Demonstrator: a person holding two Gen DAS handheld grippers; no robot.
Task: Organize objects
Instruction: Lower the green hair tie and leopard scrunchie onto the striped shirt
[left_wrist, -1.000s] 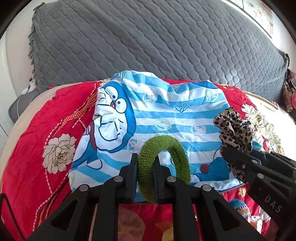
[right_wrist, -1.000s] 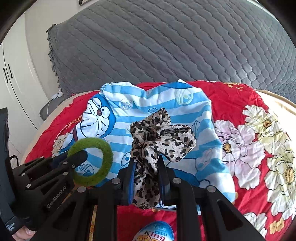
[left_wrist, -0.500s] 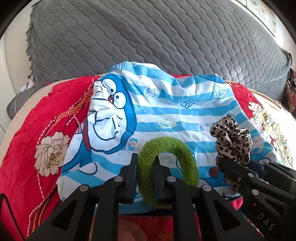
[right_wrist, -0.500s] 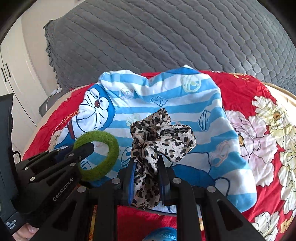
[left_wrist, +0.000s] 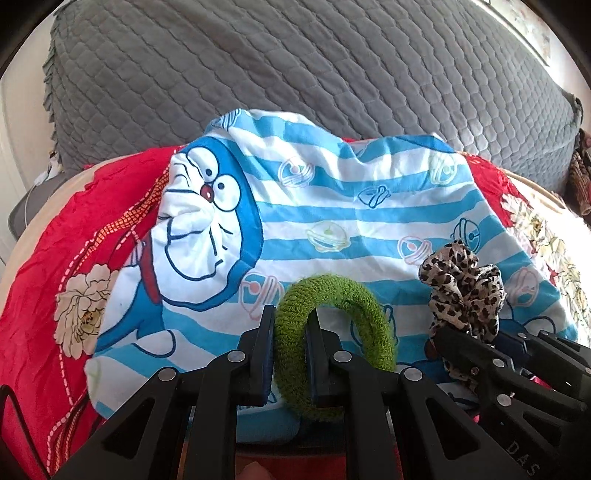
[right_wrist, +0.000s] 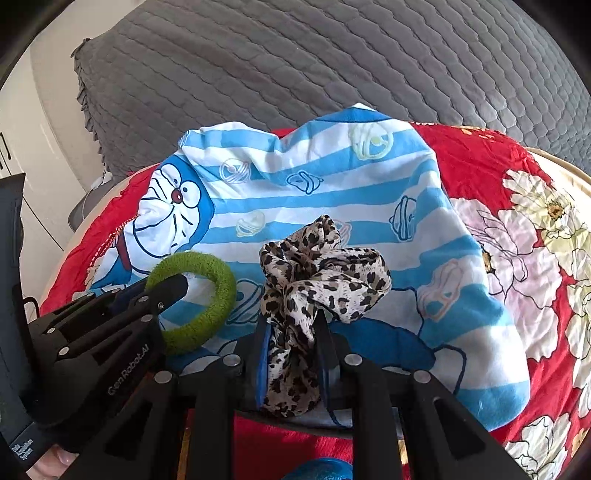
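My left gripper (left_wrist: 291, 325) is shut on a green fuzzy hair tie (left_wrist: 354, 295) and holds it upright over the near edge of a blue-striped Doraemon cloth (left_wrist: 332, 206). My right gripper (right_wrist: 291, 325) is shut on a leopard-print scrunchie (right_wrist: 321, 262) over the same cloth (right_wrist: 332, 184). The two grippers are side by side. The right gripper and scrunchie (left_wrist: 461, 291) show at the right of the left wrist view. The left gripper and green tie (right_wrist: 207, 295) show at the left of the right wrist view.
The cloth lies on a red floral bedspread (left_wrist: 55, 258) (right_wrist: 524, 229). A grey quilted cover (left_wrist: 295, 66) rises behind it. A blue egg-shaped object (right_wrist: 321, 470) peeks out at the bottom edge of the right wrist view. White cabinets (right_wrist: 37, 147) stand at the far left.
Both grippers have moved forward over the Doraemon cloth, each still holding its hair tie. The cloth now fills more of both views.
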